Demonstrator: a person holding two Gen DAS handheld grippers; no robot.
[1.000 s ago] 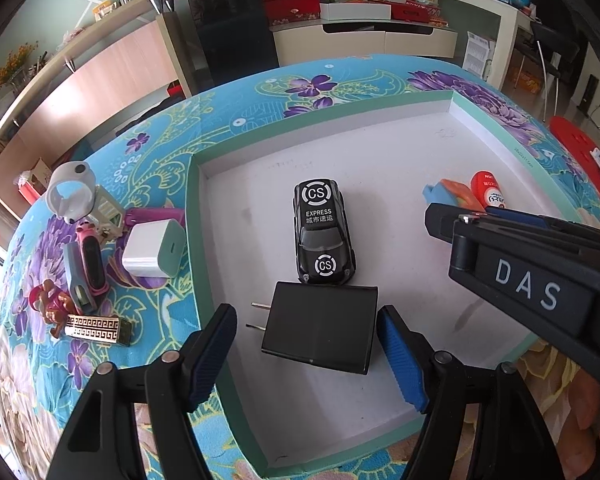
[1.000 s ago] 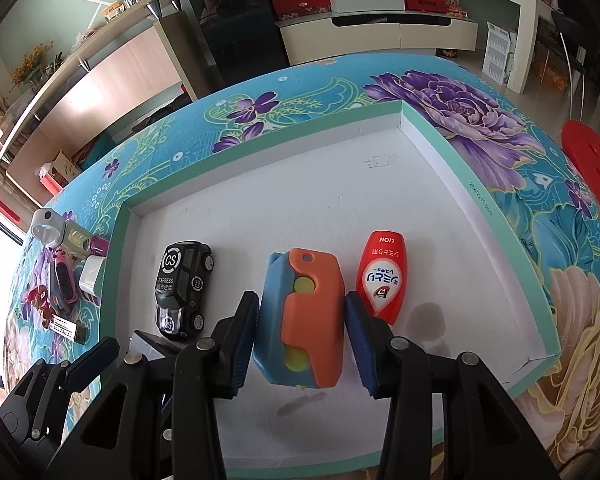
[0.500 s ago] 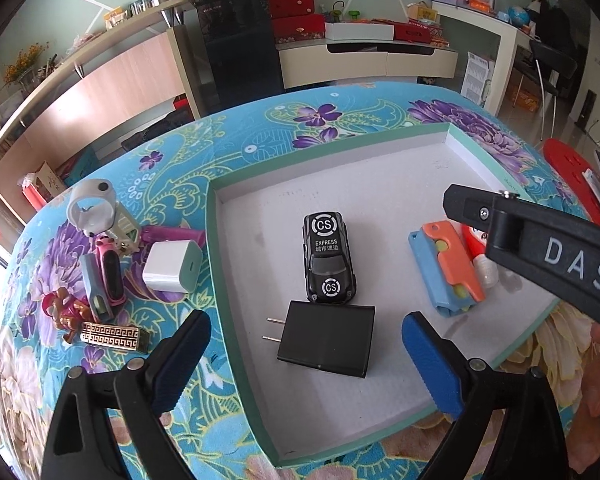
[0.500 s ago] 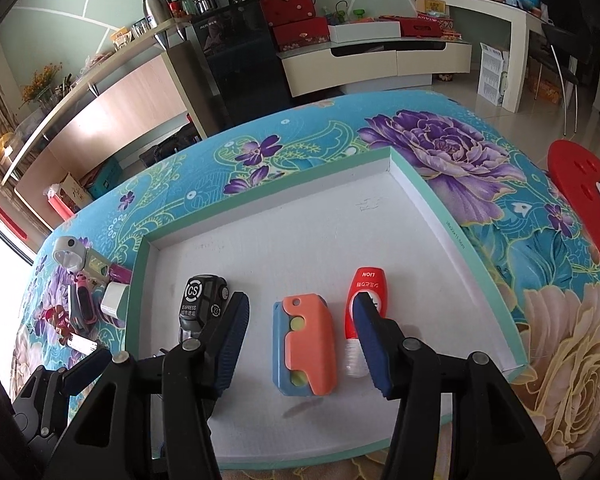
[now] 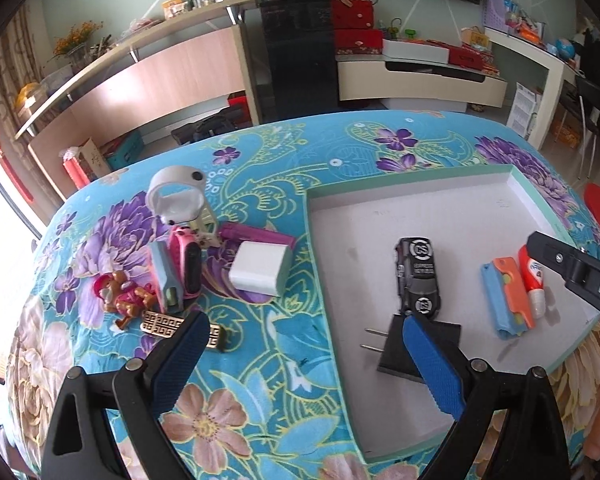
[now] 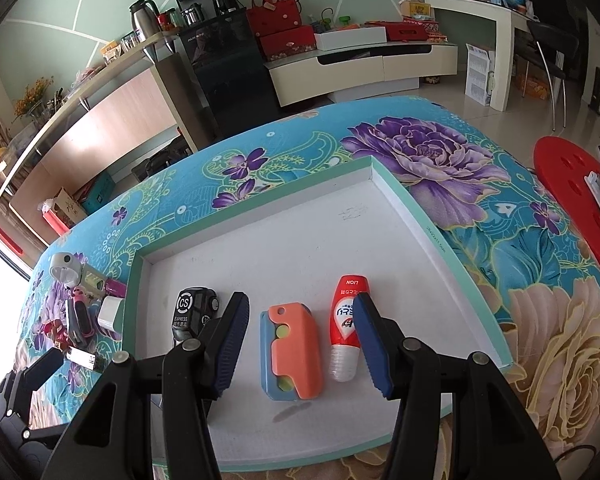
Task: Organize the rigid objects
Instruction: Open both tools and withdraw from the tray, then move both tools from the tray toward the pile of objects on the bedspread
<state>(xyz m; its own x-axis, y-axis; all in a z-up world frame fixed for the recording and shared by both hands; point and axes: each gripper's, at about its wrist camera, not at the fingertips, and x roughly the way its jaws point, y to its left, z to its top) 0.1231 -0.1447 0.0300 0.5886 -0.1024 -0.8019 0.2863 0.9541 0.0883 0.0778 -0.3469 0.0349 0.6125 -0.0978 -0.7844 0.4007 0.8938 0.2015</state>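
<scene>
Your left tongs [image 5: 304,364] gape empty, having just opened off the plug [image 5: 416,354]; only your right view shows the released right tongs [image 6: 298,348] above the orange toy [image 6: 294,352], now freed.

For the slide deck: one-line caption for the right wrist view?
Right tongs open above the orange-and-blue toy in the white tray, beside a red tube and black toy car.
</scene>
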